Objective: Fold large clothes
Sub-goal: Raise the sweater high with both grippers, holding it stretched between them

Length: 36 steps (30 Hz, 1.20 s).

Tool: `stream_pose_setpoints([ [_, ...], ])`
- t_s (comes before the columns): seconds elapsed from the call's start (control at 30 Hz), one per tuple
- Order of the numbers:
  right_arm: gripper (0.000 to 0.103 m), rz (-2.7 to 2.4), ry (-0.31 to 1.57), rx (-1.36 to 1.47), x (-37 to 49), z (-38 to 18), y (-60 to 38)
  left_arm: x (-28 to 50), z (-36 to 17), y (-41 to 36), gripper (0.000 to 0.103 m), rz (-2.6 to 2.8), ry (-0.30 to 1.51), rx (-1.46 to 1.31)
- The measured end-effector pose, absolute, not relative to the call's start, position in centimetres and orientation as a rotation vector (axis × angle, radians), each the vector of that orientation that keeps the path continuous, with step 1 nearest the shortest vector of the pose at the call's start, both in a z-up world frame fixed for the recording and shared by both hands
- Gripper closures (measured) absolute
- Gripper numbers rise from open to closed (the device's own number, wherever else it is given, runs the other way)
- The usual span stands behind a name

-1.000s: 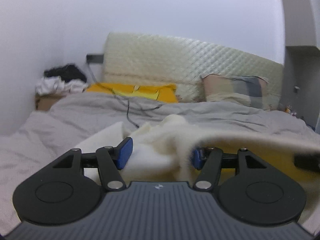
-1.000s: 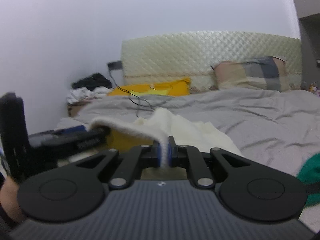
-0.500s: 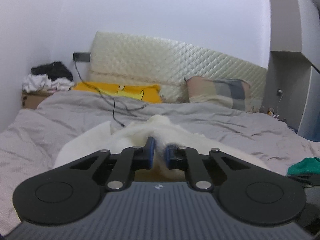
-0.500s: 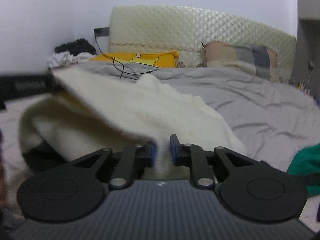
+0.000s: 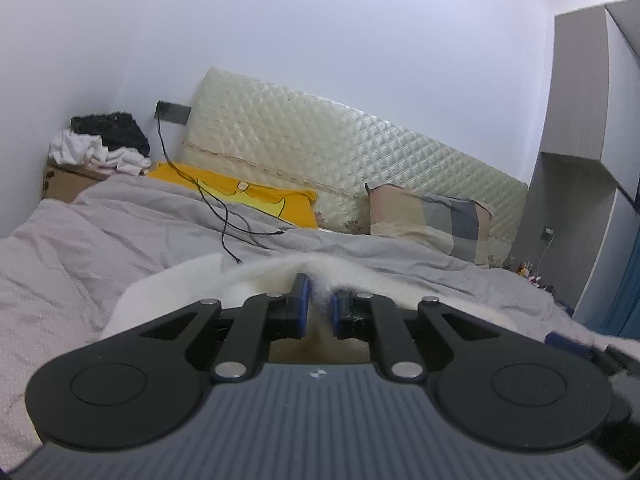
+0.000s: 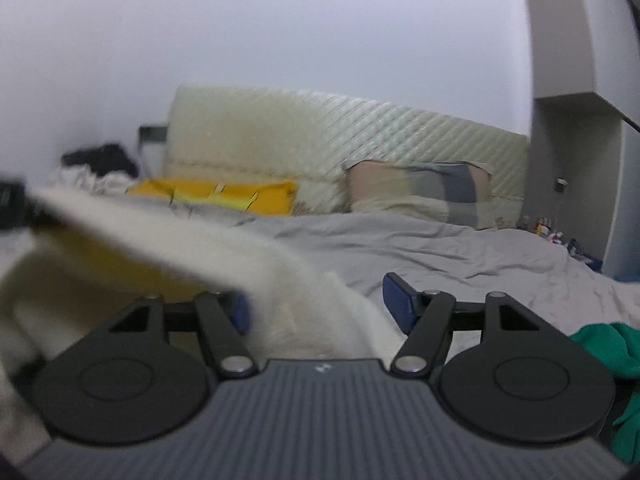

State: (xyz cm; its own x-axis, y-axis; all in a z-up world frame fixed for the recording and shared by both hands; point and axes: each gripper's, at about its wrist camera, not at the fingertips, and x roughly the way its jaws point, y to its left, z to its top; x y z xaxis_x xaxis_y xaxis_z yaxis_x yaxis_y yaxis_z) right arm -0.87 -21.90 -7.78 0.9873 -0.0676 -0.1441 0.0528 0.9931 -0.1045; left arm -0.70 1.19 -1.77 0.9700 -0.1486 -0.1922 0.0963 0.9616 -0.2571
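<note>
One cream-white fleecy garment (image 5: 172,292) lies spread on a bed covered by a grey duvet (image 5: 100,232); its nap is soft and fuzzy, and a yellowish underside shows where it is lifted.

In the left wrist view, the left gripper (image 5: 319,312) has its blue-padded fingers (image 5: 301,308) closed on a raised fold of the garment, which bunches up between the pads and drapes away to both sides.

In the right wrist view, which is blurred, the right gripper (image 6: 316,306) is opening: its fingers (image 6: 396,304) stand well apart. The garment's edge lies loosely between them, nearer the left pad, and stretches up and away to the left of the frame, where a dark object holds it.

Beyond are a quilted cream headboard (image 5: 340,168), a yellow pillow (image 5: 248,196), a patchwork pillow (image 5: 428,216) and a black cable (image 5: 224,220). A green cloth (image 6: 608,344) lies at the right.
</note>
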Motion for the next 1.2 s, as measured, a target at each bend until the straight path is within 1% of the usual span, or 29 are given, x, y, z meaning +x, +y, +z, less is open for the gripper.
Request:
stream_pose_setpoints([
  [0.03,0.037,-0.058,0.157,-0.094,-0.7,-7.8,-22.1,-0.8,-1.8,0.9,0.090,-0.121,0.205,-0.235],
  [0.13,0.052,-0.001,0.278,-0.019,0.6,-9.0,-22.9,-0.7,-2.1,0.6,0.090,-0.120,0.208,-0.234],
  [0.23,0.055,0.040,0.392,0.029,1.8,-10.3,-23.3,-0.4,-2.5,0.6,0.090,-0.123,0.231,-0.244],
  [0.3,0.057,0.040,0.403,0.009,1.7,-10.7,-22.8,-0.1,-2.8,0.6,0.090,-0.118,0.243,-0.243],
  [0.37,0.062,0.033,0.395,-0.007,1.3,-10.6,-22.6,0.4,-3.2,0.7,0.089,-0.103,0.259,-0.237],
  [0.43,0.069,0.007,0.359,0.013,1.0,-10.1,-22.9,0.9,-3.7,1.1,0.089,-0.107,0.278,-0.268],
  [0.53,0.074,-0.010,0.268,0.031,0.2,-9.0,-23.7,0.7,-3.9,1.4,0.088,-0.124,0.277,-0.299],
  [0.77,0.080,-0.005,0.110,-0.026,-2.3,-6.9,-23.9,-2.5,-2.0,1.5,0.088,-0.163,0.194,-0.313],
  [0.83,0.080,-0.010,0.038,-0.098,-3.4,-5.8,-23.5,-3.6,-0.6,1.6,0.088,-0.158,0.150,-0.307],
  [0.93,0.081,0.027,-0.039,-0.111,-4.6,-3.1,-23.4,-4.8,1.7,2.5,0.088,-0.172,0.096,-0.348],
  [1.07,0.081,0.059,-0.092,-0.092,-5.1,2.0,-23.3,-5.5,5.7,3.6,0.089,-0.199,0.046,-0.364],
  [1.2,0.082,0.072,-0.166,-0.071,-6.0,7.7,-23.3,-6.3,11.3,4.5,0.089,-0.249,-0.024,-0.392],
])
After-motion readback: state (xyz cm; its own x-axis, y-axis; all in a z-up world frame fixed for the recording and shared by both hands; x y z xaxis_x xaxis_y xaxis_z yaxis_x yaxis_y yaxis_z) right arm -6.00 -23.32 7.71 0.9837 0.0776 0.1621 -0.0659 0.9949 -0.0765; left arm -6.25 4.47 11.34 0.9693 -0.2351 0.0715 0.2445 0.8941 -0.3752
